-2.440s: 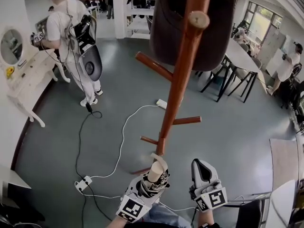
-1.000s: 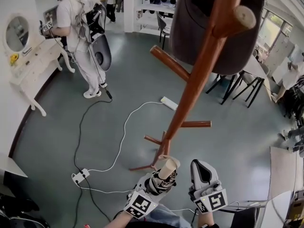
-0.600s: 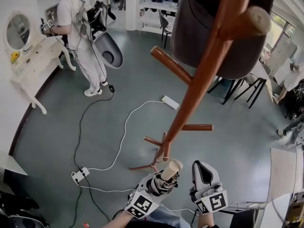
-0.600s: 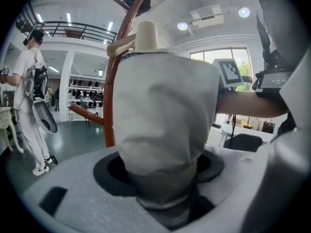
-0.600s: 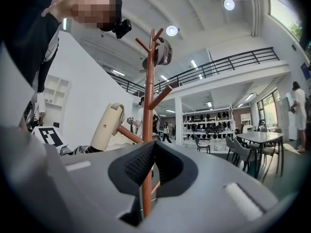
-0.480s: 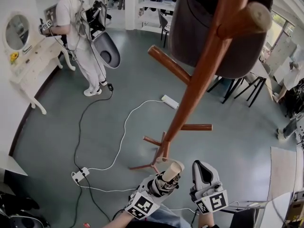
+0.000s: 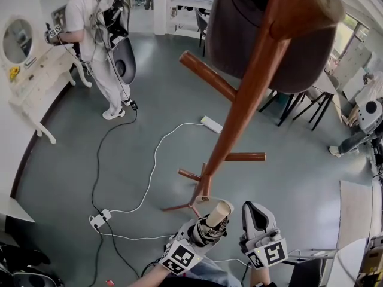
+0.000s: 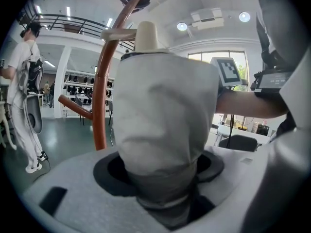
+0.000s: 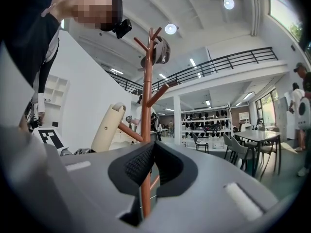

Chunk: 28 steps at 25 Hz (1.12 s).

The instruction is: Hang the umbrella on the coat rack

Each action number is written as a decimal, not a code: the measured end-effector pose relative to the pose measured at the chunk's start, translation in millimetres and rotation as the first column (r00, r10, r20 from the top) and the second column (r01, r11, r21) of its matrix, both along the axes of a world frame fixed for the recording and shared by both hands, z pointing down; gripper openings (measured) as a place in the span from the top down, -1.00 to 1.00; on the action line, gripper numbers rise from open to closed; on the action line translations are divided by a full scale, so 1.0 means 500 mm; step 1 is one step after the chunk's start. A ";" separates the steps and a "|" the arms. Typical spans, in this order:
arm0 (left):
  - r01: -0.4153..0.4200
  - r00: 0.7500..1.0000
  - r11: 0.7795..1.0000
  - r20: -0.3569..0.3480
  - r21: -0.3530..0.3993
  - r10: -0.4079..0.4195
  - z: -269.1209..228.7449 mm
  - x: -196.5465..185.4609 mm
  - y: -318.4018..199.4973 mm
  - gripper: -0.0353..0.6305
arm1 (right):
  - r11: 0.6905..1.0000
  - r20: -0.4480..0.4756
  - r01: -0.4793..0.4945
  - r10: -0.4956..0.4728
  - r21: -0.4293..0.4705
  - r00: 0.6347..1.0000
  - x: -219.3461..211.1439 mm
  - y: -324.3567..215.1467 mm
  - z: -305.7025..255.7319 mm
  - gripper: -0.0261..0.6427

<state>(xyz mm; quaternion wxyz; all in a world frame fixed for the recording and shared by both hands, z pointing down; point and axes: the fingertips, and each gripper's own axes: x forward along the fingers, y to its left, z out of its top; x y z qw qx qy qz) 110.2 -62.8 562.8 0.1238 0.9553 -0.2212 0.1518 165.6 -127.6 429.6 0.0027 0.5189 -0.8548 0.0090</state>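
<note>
The left gripper is clamped on the folded umbrella (its beige handle points up), on the near side of the wooden coat rack. Just right of it, the right gripper has its jaws pressed together, holding nothing.

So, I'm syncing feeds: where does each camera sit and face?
Head view: on the head, steeply down at rack and floor; left gripper, right gripper show.
Left gripper view: on that gripper, along jaws shut on the umbrella; right arm shows.
Right gripper view: on that gripper, toward the rack; jaws together, empty.
Shared: rack and umbrella.
</note>
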 end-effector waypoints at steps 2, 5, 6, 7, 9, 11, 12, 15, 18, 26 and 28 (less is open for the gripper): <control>-0.002 1.000 1.000 0.009 -0.012 0.002 0.007 -0.001 0.006 -0.01 | 1.000 -0.001 -0.003 0.003 -0.002 1.000 0.002 0.002 0.002 0.91; 0.000 1.000 1.000 0.006 -0.027 0.000 0.016 0.001 0.010 -0.01 | 1.000 -0.007 -0.001 0.001 -0.005 1.000 0.001 0.005 0.005 0.91; 0.000 1.000 1.000 0.003 -0.029 0.000 0.018 0.002 0.011 0.00 | 1.000 -0.009 0.001 -0.001 -0.006 1.000 0.000 0.005 0.006 0.91; -0.001 1.000 1.000 0.002 -0.029 0.002 0.020 0.003 0.011 0.00 | 1.000 -0.011 0.003 -0.003 -0.006 1.000 -0.001 0.006 0.006 0.91; -0.005 1.000 1.000 0.001 -0.029 0.005 0.022 0.004 0.013 0.00 | 1.000 -0.015 0.005 -0.005 -0.007 1.000 -0.003 0.008 0.007 0.91; -0.009 1.000 0.999 -0.003 -0.032 0.009 0.025 0.007 0.019 0.00 | 1.000 -0.019 0.003 -0.003 -0.006 1.000 -0.002 0.011 0.007 0.91; -0.011 1.000 0.999 -0.006 -0.034 0.011 0.025 0.009 0.023 0.00 | 1.000 -0.020 0.001 -0.002 -0.006 1.000 0.000 0.013 0.007 0.91; -0.018 1.000 0.999 -0.008 -0.040 0.018 0.028 0.013 0.033 0.00 | 1.000 -0.022 0.000 0.000 -0.007 1.000 0.003 0.015 0.008 0.91; -0.016 1.000 0.999 -0.011 -0.047 0.015 0.032 0.018 0.032 0.00 | 1.000 -0.026 0.002 -0.002 -0.008 1.000 0.004 0.017 0.008 0.91; -0.013 1.000 0.999 -0.020 -0.052 0.012 0.040 0.024 0.012 0.00 | 1.000 -0.034 -0.002 0.002 -0.005 0.999 0.007 0.024 0.002 0.91; -0.012 1.000 0.999 -0.021 -0.053 0.010 0.038 0.024 0.014 0.00 | 1.000 -0.034 -0.004 0.004 -0.006 0.999 0.011 0.024 0.002 0.91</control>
